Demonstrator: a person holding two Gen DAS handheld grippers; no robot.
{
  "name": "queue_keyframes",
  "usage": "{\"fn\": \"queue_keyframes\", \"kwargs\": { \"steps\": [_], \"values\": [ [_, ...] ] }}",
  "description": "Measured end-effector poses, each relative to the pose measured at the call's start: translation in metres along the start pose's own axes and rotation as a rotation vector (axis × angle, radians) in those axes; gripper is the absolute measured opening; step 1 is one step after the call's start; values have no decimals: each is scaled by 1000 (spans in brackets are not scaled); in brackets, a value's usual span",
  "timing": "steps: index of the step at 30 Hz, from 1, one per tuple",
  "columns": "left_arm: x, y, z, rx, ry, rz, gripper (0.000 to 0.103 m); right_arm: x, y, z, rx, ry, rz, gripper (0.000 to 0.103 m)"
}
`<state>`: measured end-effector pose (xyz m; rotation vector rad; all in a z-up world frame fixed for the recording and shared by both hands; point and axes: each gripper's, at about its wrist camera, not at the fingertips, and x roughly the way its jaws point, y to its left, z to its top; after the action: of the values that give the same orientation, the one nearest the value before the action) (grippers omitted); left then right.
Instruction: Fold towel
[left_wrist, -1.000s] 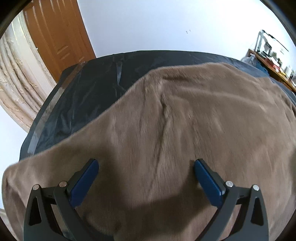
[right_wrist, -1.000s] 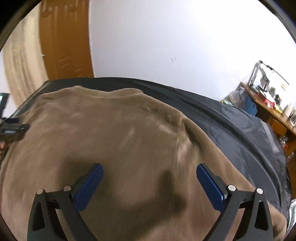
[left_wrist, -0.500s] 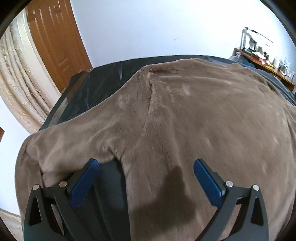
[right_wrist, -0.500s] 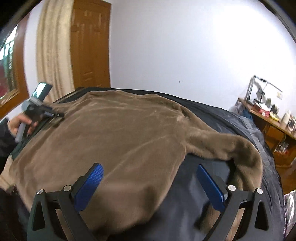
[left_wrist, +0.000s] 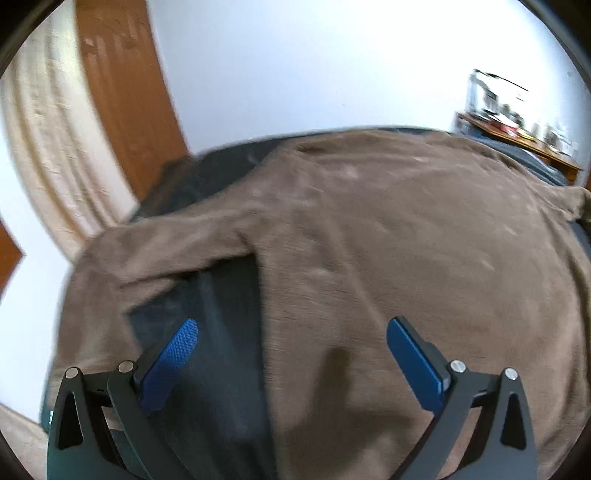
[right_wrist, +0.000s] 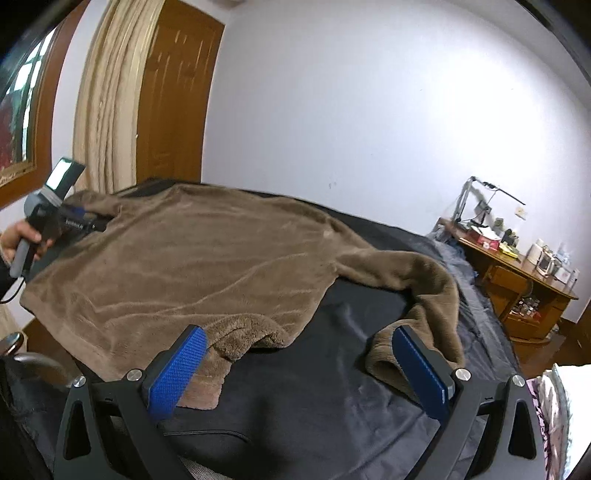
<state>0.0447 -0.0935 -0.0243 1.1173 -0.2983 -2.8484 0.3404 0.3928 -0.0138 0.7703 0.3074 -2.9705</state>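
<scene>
- While both grippers hang above the near side of the bed, neither holds anything: the right gripper (right_wrist: 295, 363) has its blue pads wide apart over bare sheet (right_wrist: 332, 398), and the left gripper (left_wrist: 291, 360) is spread just as wide, one pad over sheet, the other over cloth.
- Between the right pads, two loose ends of the towel (right_wrist: 192, 266) lie close: a folded-under hem near the left pad and a curled strip (right_wrist: 424, 295) touching the right pad. Open jaws here read as readiness to pick one of them.
- Further out, the towel lies spread flat across the dark sheet, brown and plush, with shallow creases. It looks unfolded, so the fold seems barely begun.
- At the left edge of the right view, a hand (right_wrist: 16, 240) holds the left gripper's handle beside the towel's left edge, probably so both sides can be lifted together.
- Beyond the bed stand a wooden door (right_wrist: 177, 110), a curtain (right_wrist: 107, 99) and a cluttered desk (right_wrist: 517, 266).
</scene>
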Motion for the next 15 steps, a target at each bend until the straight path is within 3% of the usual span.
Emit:
{"fn": "queue_keyframes", "kwargs": {
  "steps": [3, 6, 9, 11, 15],
  "values": [
    [9, 31, 1, -68, -15, 121, 103, -8, 3, -1, -10, -24, -38, 102],
    [20, 69, 1, -166, -34, 183, 102, -14, 5, -2, -21, -39, -75, 102],
    [26, 109, 4, -210, -94, 354, 101, -23, 1, -1, -14, -60, -119, 102],
    [29, 136, 5, -246, -119, 450, 99, -30, -8, 1, 19, -80, -144, 102],
    [28, 185, 4, -323, -153, 560, 98, -39, -37, 1, 147, -116, -164, 102]
  ]
}}
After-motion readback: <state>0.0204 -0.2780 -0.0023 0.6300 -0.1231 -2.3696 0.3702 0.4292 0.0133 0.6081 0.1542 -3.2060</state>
